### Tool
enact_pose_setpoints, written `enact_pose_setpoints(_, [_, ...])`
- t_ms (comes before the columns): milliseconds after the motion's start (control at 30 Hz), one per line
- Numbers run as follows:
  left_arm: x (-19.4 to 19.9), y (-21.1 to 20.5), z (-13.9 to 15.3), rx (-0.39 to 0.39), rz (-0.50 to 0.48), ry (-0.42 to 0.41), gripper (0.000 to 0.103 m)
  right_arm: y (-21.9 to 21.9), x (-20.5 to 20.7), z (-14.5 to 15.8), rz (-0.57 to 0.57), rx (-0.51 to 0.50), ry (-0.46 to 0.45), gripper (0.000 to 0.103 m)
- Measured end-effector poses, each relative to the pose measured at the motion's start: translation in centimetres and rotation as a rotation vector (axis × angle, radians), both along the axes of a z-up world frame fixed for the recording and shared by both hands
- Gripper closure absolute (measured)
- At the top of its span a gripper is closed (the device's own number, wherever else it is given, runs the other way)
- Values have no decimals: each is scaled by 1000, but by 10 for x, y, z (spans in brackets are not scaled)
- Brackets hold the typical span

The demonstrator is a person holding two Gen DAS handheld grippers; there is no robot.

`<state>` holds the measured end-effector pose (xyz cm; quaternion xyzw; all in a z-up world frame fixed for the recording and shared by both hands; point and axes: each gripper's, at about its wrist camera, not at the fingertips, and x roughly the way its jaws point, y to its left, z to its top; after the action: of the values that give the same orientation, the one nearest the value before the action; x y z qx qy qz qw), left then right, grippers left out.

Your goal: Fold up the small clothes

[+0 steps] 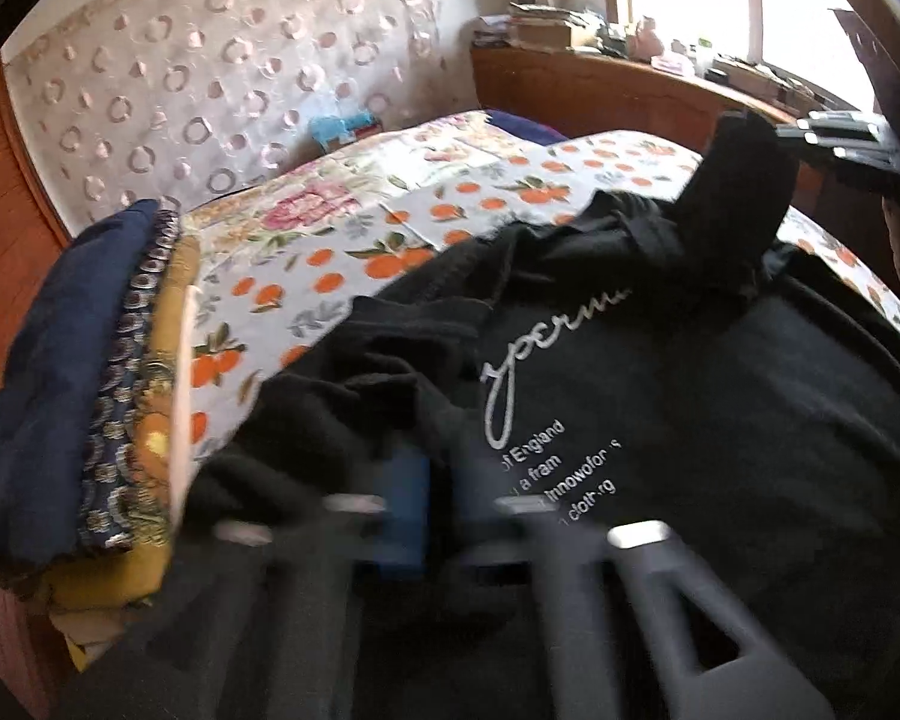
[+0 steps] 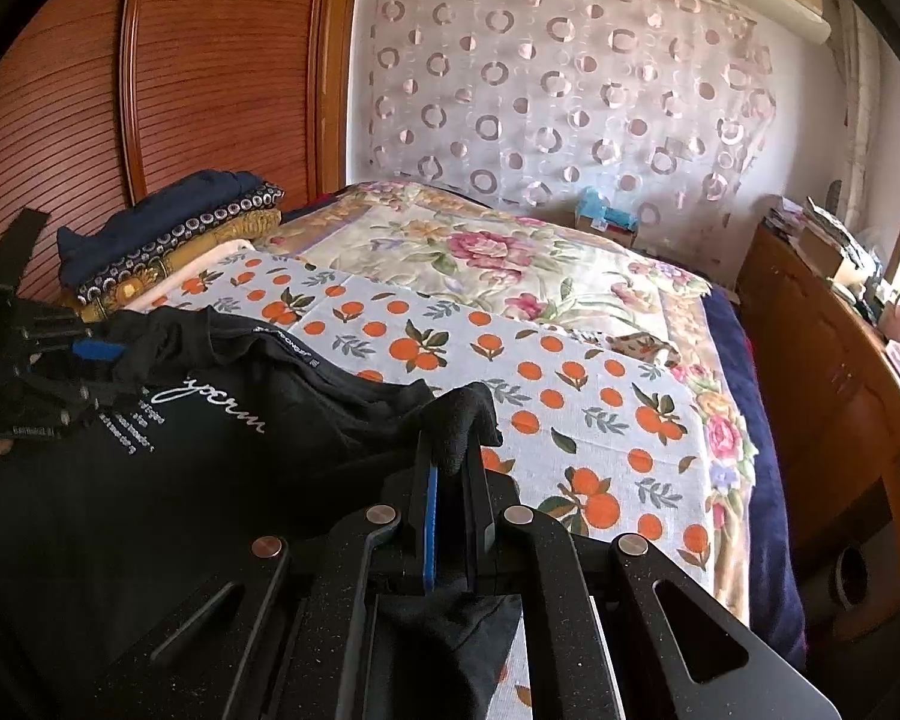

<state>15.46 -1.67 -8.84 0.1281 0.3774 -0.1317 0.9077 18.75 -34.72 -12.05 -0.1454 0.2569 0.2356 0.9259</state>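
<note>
A black T-shirt with white lettering lies spread on the orange-print sheet. In the left wrist view my left gripper is blurred at the bottom, its blue pads closed on bunched black cloth at the shirt's near edge. The right wrist view shows that left gripper at the far left, holding the same edge of the T-shirt. My right gripper is shut on a fold of the shirt, which pokes up above its fingertips. That lifted fold and the right gripper stand at the upper right.
A stack of folded clothes, navy on top, sits at the bed's left edge by a wooden wardrobe. A floral cover lies beyond the orange-print sheet. A cluttered wooden dresser stands on the right.
</note>
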Motion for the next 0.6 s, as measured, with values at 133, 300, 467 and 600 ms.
enact_pose_setpoints(133, [-22, 21, 29, -45, 43, -91, 98, -3, -7, 7, -9, 18, -27, 97])
enact_pose_setpoints(300, [-72, 65, 74, -136, 136, -222, 98, -9, -39, 28, 6, 71, -97, 97])
enact_pose_setpoints(467, [-132, 105, 83, -194, 203, -271, 98, -32, -96, 38, 31, 107, -145, 97])
enact_pose_setpoints(600, [-178, 129, 70, -227, 246, -266, 98, -58, -134, 24, 23, 131, -114, 97])
